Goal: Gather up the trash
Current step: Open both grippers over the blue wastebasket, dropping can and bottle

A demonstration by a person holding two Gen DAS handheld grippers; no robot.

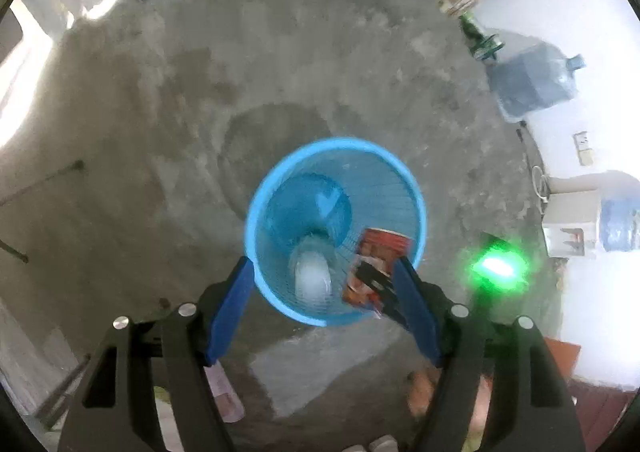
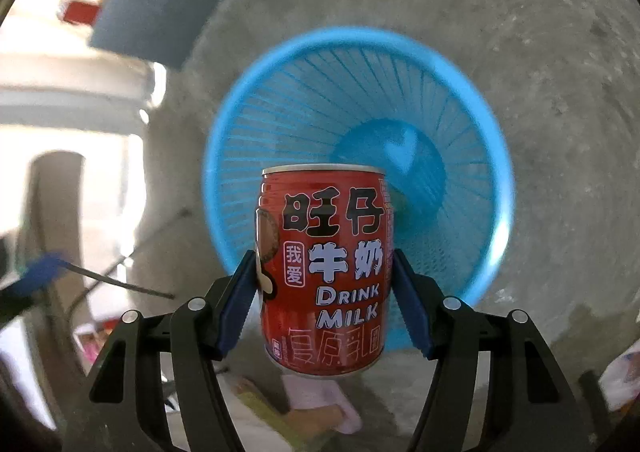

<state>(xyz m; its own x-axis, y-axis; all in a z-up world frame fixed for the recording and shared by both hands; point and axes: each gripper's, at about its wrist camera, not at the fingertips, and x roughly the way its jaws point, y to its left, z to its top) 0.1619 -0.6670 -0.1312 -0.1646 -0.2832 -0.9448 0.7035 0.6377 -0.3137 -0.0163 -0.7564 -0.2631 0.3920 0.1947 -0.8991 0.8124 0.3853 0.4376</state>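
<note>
My right claw (image 2: 324,284) pinches a red milk can (image 2: 326,272) upright above the blue basket (image 2: 496,156). My left claw (image 1: 322,272) is spread wide over that basket (image 1: 414,188) on the concrete floor (image 1: 160,112), with a pale bottle (image 1: 312,276) inside.

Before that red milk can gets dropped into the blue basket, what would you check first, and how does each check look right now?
1. Red metal milk can gripped by the right tool: ok, both blue pads press its sides.
2. Can over the blue plastic mesh basket: ok, the opening lies right behind it.
3. Basket upright on the concrete floor: ok.
4. Room inside the basket: ok, only a whitish crumpled object shows in it.
5. Left tool out of the way: cannot tell; it is open over the basket with nothing between its pads.
6. Can empty: cannot tell.
</note>
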